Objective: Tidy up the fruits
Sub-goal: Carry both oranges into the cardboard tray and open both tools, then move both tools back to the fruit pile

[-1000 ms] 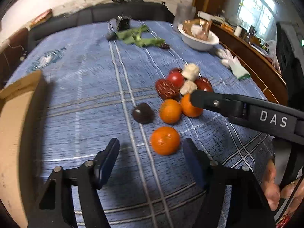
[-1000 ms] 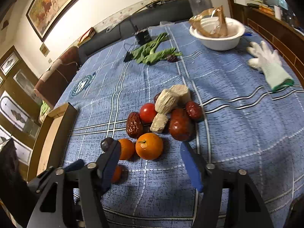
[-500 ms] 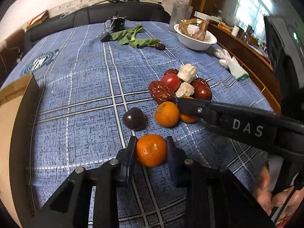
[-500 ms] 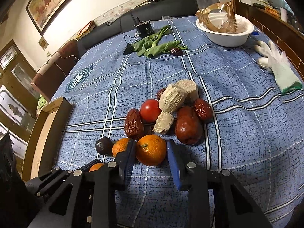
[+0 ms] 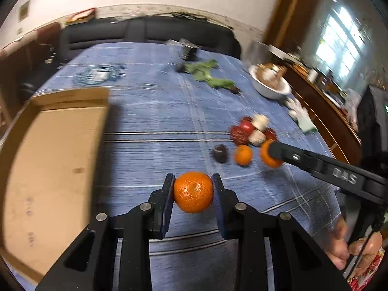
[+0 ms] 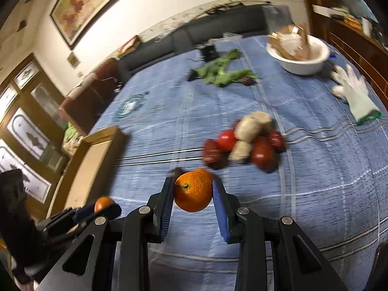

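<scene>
My left gripper (image 5: 193, 189) is shut on an orange (image 5: 193, 192) and holds it above the blue cloth, right of the cardboard box (image 5: 51, 169). My right gripper (image 6: 193, 191) is shut on another orange (image 6: 194, 191), lifted off the cloth; it shows in the left wrist view (image 5: 269, 154) too. One orange (image 5: 243, 154) and a dark round fruit (image 5: 220, 153) lie on the cloth. Behind them sits a pile of red dates, a tomato (image 6: 226, 140) and pale root pieces (image 6: 252, 126). The left gripper shows in the right wrist view (image 6: 104, 207) beside the box (image 6: 93, 167).
A white bowl (image 6: 300, 59) with wrappers stands at the far right. Green leaves (image 6: 220, 72) and a small black device (image 6: 209, 52) lie at the back. A white glove (image 6: 355, 94) lies near the right edge. A dark sofa runs behind the table.
Both grippers closed on their oranges and have lifted them off the cloth. The left gripper has swung left toward the cardboard box; the right has pulled back from the pile.
</scene>
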`<action>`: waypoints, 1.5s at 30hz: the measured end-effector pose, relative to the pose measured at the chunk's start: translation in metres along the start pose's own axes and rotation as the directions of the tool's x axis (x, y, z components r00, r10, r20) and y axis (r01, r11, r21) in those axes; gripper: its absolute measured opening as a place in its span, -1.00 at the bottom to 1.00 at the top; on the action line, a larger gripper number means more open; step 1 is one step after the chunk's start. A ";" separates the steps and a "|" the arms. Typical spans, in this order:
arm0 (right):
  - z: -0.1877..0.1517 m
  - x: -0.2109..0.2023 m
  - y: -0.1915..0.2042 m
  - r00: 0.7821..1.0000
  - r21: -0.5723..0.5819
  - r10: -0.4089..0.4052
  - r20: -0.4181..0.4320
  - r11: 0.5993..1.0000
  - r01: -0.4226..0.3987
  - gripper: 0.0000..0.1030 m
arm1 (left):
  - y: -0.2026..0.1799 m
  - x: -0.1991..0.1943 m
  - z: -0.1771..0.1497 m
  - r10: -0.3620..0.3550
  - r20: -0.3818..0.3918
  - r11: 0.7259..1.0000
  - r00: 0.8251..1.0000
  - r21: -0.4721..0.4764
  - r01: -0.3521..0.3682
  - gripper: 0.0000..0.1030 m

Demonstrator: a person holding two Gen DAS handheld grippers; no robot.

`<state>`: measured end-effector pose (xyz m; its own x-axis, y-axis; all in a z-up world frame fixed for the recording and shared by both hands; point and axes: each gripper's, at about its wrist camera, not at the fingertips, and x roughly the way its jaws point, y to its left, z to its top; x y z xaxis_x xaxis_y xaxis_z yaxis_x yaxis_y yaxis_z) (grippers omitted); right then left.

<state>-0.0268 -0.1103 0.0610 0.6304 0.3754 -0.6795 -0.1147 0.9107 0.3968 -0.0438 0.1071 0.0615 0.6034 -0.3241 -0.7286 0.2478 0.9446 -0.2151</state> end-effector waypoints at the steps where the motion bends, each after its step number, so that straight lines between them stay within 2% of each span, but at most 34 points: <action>1: -0.001 -0.001 0.010 1.000 -0.016 0.019 -0.003 1.000 -0.020 -0.32 | 0.011 -0.008 0.000 0.026 0.011 1.000 1.000 -0.016 -0.026 -0.44; 6: -0.010 0.009 0.075 0.989 -0.119 0.133 -0.060 0.983 -0.139 -0.31 | 0.065 -0.034 0.000 0.162 0.038 0.984 0.986 -0.079 -0.158 -0.44; 8: -0.016 0.019 0.105 0.980 -0.161 0.174 -0.099 0.969 -0.188 -0.31 | 0.092 -0.040 -0.004 0.239 0.028 0.966 0.971 -0.106 -0.235 -0.44; 11: -0.028 0.039 0.143 0.962 -0.208 0.220 -0.164 0.945 -0.251 -0.31 | 0.122 -0.046 -0.013 0.298 0.001 0.945 0.955 -0.139 -0.295 -0.44; 14: -0.040 0.060 0.177 0.949 -0.258 0.234 -0.211 0.923 -0.285 -0.30 | 0.150 -0.052 -0.023 0.350 -0.037 0.920 0.936 -0.171 -0.351 -0.43; 19: -0.061 0.092 0.216 0.934 -0.330 0.219 -0.282 0.892 -0.309 -0.30 | 0.173 -0.057 -0.037 0.422 -0.080 0.885 0.903 -0.179 -0.430 -0.43; 24: -0.080 0.114 0.233 0.929 -0.372 0.178 -0.324 0.879 -0.298 -0.30 | 0.186 -0.054 -0.041 0.438 -0.110 0.870 0.892 -0.196 -0.452 -0.42; 26: -0.084 0.118 0.235 0.931 -0.392 0.165 -0.326 0.872 -0.292 -0.27 | 0.194 -0.057 -0.042 0.423 -0.122 0.869 0.898 -0.225 -0.440 -0.40; 28: -0.087 0.122 0.238 0.934 -0.413 0.154 -0.322 0.865 -0.285 -0.27 | 0.196 -0.062 -0.044 0.418 -0.114 0.868 0.901 -0.241 -0.433 -0.33; 32: -0.093 0.122 0.242 0.941 -0.444 0.136 -0.311 0.854 -0.270 -0.25 | 0.194 -0.080 -0.041 0.445 -0.064 0.856 0.893 -0.261 -0.445 0.03; 34: -0.093 0.119 0.244 0.943 -0.454 0.137 -0.304 0.849 -0.270 -0.23 | 0.195 -0.090 -0.041 0.450 -0.041 0.850 0.892 -0.285 -0.442 0.11; 37: -0.091 0.105 0.241 0.946 -0.445 0.157 -0.282 0.852 -0.274 -0.20 | 0.193 -0.106 -0.038 0.450 -0.007 0.842 0.893 -0.330 -0.427 0.13; 40: -0.086 0.084 0.230 0.957 -0.434 0.168 -0.236 0.863 -0.259 -0.16 | 0.186 -0.121 -0.034 0.468 0.030 0.832 0.883 -0.352 -0.429 0.15; 45: -0.073 0.045 0.195 0.972 -0.380 0.180 -0.153 0.897 -0.226 -0.10 | 0.154 -0.138 -0.025 0.471 0.113 0.849 0.875 -0.328 -0.414 0.17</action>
<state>-0.0771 0.0964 0.0629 0.4745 0.5550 -0.6833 -0.5368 0.7976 0.2750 -0.1079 0.2985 0.1126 0.7302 0.1554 -0.6653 -0.2881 0.9530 -0.0937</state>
